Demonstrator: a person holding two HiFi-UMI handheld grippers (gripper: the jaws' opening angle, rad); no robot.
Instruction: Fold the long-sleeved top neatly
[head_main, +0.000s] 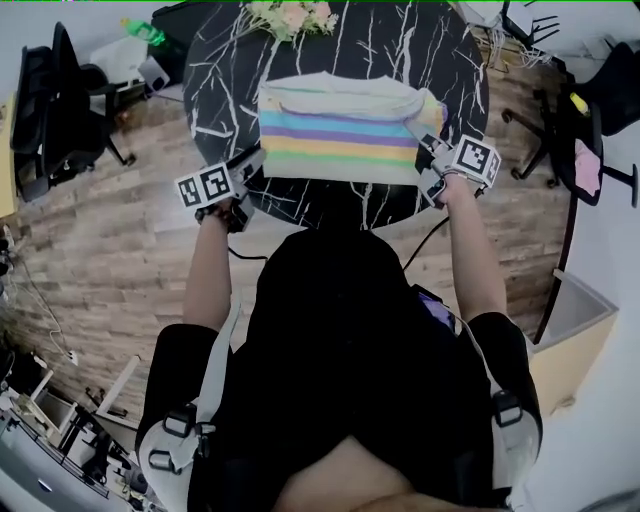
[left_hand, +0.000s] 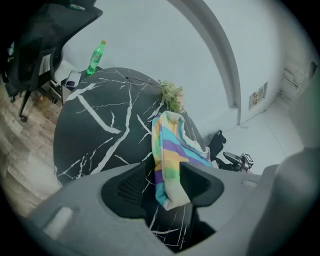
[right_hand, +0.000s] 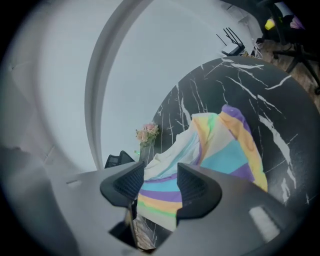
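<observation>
Closest in, at 6 o'clock in the head view, the person's dark torso (head_main: 340, 330) fills the frame, both forearms reaching out. Beyond them the left gripper (head_main: 250, 166) sits at 11 o'clock and the right gripper (head_main: 428, 166) at 1 o'clock. Each is at a near corner of the striped long-sleeved top (head_main: 340, 140), which lies as a folded rectangle on the black marble table (head_main: 225, 80) at 12 o'clock.

Both pairs of jaws stand about half apart, with cloth in each gap, but neither pinches it. I judge that the next fold is being set up. To do it well, bite both corners equally deep through all layers. Then lift them together, keeping the near edge taut so the stripes line up.

Only the left gripper view shows bare table between one jaw and the corner. Only the right gripper view shows the stripes flat and unbunched across its gap. Only the head view shows a pale flap slanting toward the right corner.

Farthest off are flowers (head_main: 290, 15) at 12 o'clock and a green bottle (left_hand: 96, 56) at 10.
</observation>
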